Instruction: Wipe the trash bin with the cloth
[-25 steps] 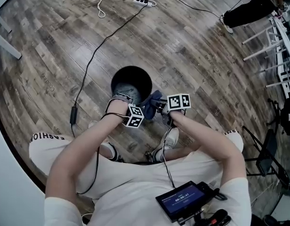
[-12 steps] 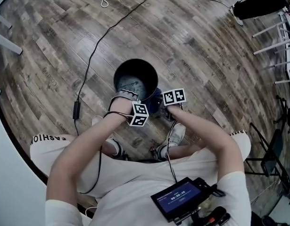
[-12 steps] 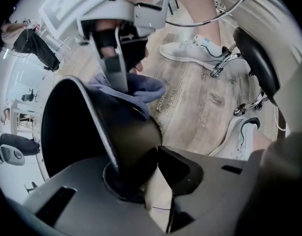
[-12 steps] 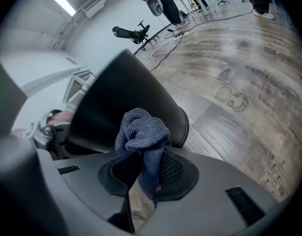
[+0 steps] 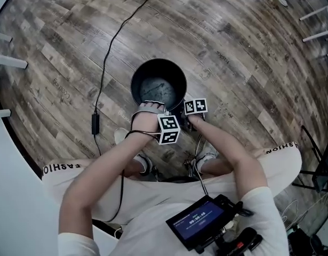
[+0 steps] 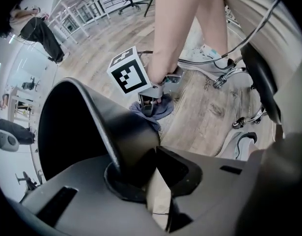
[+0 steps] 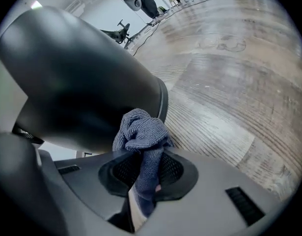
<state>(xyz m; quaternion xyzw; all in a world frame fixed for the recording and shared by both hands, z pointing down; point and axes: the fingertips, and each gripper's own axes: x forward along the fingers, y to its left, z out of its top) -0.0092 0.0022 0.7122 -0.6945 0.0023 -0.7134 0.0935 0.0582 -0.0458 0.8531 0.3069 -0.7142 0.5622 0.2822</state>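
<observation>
Jaws just closing, left gripper [image 6: 141, 166] clamps trash bin [image 5: 158, 61] rim at 6 o'clock; right gripper [image 7: 143, 181], pinching blue cloth [image 7: 141, 129], drops to 5 o'clock, ready to wipe.

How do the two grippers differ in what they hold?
The left gripper has just been closing its jaws on the rim of the bin; the right gripper pinches a blue-grey cloth. The left points straight down; the right slants toward the bin's outer wall. Both are at the same bin.
</observation>
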